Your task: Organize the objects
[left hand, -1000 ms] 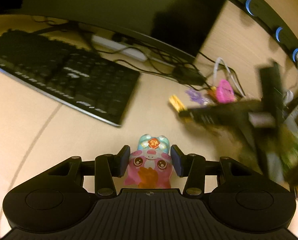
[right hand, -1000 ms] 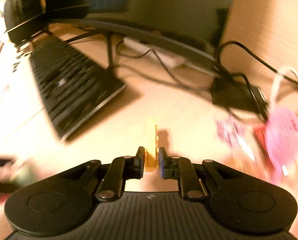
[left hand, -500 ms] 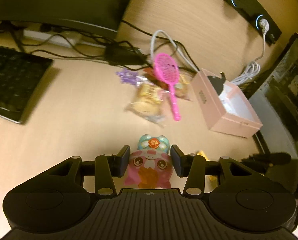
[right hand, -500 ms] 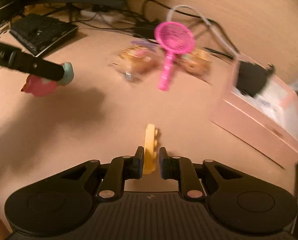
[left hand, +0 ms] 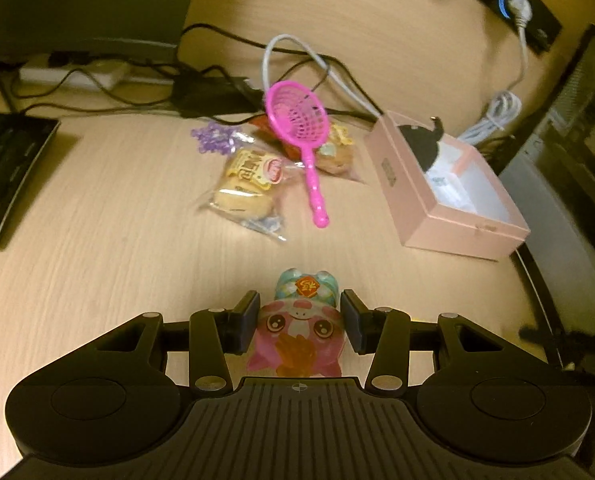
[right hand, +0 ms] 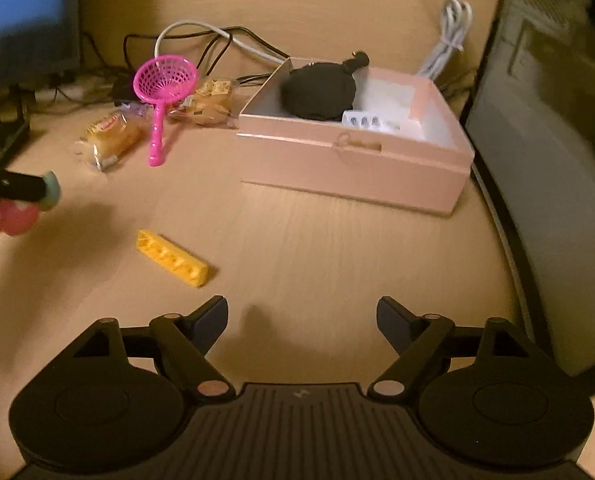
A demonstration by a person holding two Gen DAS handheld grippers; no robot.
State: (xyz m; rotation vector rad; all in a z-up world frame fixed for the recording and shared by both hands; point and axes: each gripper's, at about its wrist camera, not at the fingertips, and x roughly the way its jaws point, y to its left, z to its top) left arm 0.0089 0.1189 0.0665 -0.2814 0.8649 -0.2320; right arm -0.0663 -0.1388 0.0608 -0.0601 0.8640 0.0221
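1. Left hand-held gripper: clamped on a pink and blue toy figure, held above the counter and not yet put away.
2. Loose on the counter, left to right: a purple trinket, a wrapped snack cake, a pink toy strainer lying partly across a second snack packet. None of these is sorted.
3. Yellow block: lies flat on the counter, well short of the box, near the left finger of the right hand-held gripper.
4. Pink box: open, at the right of the counter. It holds a black pouch and a small white card; plenty of room appears left.
5. Right hand-held gripper: fingers wide apart, holding nothing, low over bare counter.
6. Assessment: assuming the box is the destination, the task looks to be at an early stage. One toy is in hand, and the block, strainer, snacks and trinket remain outside.
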